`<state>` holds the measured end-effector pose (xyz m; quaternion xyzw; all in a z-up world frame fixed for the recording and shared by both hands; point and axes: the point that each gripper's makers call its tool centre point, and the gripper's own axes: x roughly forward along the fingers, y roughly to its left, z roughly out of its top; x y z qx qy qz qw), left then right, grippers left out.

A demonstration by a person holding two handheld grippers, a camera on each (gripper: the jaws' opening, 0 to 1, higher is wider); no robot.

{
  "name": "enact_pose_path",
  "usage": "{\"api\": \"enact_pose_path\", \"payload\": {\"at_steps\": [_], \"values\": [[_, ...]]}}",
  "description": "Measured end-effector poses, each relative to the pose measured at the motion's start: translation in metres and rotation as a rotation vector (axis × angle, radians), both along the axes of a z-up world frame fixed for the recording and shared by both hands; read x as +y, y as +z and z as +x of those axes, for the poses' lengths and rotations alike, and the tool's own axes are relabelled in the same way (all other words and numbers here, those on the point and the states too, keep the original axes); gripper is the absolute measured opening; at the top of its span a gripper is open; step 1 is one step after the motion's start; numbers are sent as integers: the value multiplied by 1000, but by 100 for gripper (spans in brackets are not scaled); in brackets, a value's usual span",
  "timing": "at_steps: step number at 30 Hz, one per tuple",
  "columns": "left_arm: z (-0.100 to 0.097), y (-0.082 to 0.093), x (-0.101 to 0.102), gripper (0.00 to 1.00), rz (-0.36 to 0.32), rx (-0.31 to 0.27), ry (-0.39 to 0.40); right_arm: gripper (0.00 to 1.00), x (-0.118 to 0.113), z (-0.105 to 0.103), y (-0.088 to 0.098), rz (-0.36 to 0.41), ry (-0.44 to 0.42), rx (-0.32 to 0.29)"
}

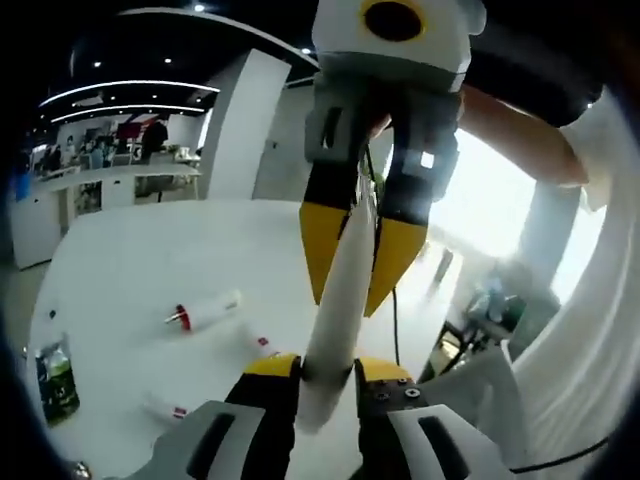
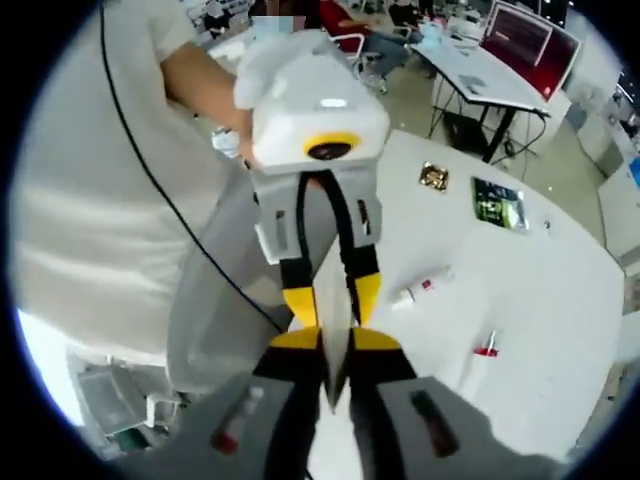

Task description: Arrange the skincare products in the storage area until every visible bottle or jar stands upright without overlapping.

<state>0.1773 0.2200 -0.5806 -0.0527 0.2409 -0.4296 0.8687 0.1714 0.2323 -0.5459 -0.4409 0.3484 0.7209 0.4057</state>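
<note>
Clamped between my left gripper's [image 1: 328,385] yellow-tipped jaws is one end of a white tube [image 1: 338,300], lifted well above the white table [image 1: 130,260]. Its other end sits in my right gripper [image 1: 350,265], which reaches in from above, so the tube spans the two tools; I judge I hold it so to turn it before standing it up. It is smooth, pale and slim. Below lie another white tube with a red cap [image 1: 203,311] and two smaller red-marked pieces, all on their sides.

From the right gripper view, my right gripper [image 2: 335,365] pinches the tube's [image 2: 332,315] flat crimped end, perhaps its tail, though glare blurs it. My left gripper [image 2: 322,285] grips it opposite. Tubes [image 2: 420,288] lie on the table [image 2: 540,330] beyond.
</note>
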Motion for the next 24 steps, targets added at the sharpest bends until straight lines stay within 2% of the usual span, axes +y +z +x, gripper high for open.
{"api": "enact_pose_path", "payload": {"at_steps": [3, 8, 10, 16, 19, 24], "values": [[8, -6, 5, 23, -20, 48, 39, 8, -1, 9, -2, -9, -9, -5], [18, -12, 18, 31, -31, 45, 109, 8, -5, 28, -2, -11, -24, -23], [21, -15, 23, 31, -39, 55, 130, 8, -5, 38, -2, -1, -38, -34], [30, -24, 42, 32, -72, 85, 222, 8, -7, 73, -4, -1, -87, -67], [41, -25, 56, 33, -115, 116, 311, 8, -8, 97, -6, 6, -123, -86], [51, -23, 63, 33, -131, 103, 343, 8, -11, 134, -8, 8, -185, -118]]}}
